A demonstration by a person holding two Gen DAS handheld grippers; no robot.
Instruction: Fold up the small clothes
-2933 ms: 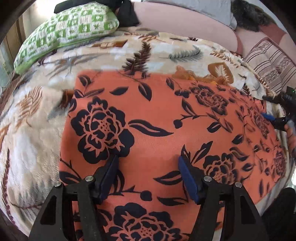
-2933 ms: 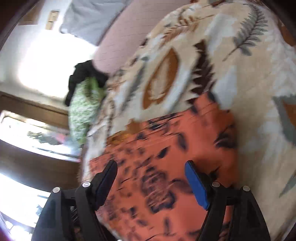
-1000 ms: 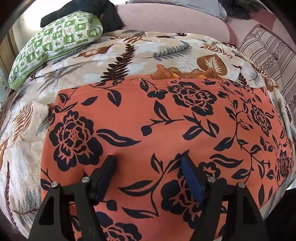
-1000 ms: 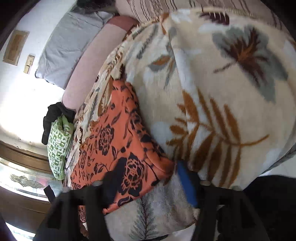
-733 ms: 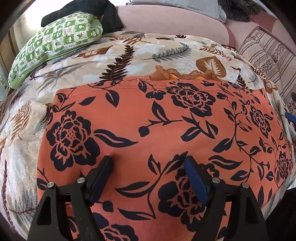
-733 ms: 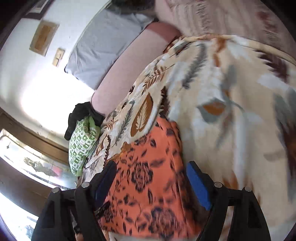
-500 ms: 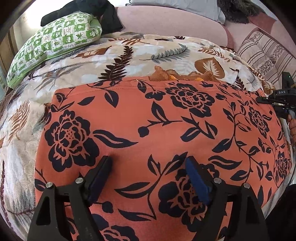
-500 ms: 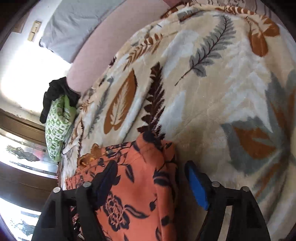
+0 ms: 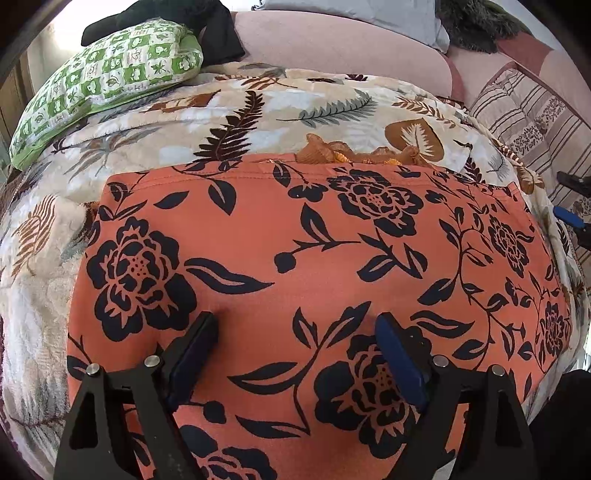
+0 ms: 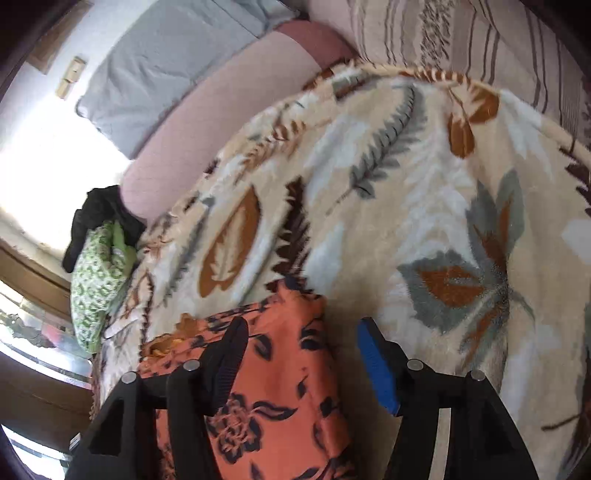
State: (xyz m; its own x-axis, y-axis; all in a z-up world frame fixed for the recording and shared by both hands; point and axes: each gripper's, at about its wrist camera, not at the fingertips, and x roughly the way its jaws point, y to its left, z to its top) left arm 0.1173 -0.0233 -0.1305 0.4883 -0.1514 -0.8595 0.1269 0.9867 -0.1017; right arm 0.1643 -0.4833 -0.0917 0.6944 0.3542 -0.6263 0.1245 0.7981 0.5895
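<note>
An orange garment with a black flower print (image 9: 295,266) lies spread flat on a leaf-patterned blanket (image 9: 258,110). My left gripper (image 9: 295,332) is open, its fingers resting over the garment's near middle, holding nothing. My right gripper (image 10: 301,338) is open and empty, hovering over the garment's far right corner (image 10: 295,314); one finger is above the cloth, the other above the blanket (image 10: 443,221). The right gripper also shows at the right edge of the left wrist view (image 9: 570,218). Some crumpled orange fabric (image 9: 354,153) peeks out behind the garment's far edge.
A green-and-white pillow (image 9: 107,74) with dark clothing (image 9: 207,22) on it lies at the back left. A pink bolster (image 9: 340,48) and grey pillow (image 9: 354,14) run along the back. A striped cushion (image 9: 535,110) is at the right.
My right gripper has swung about and settled over the garment's far right corner. My left gripper has stayed over the garment's near middle, open throughout.
</note>
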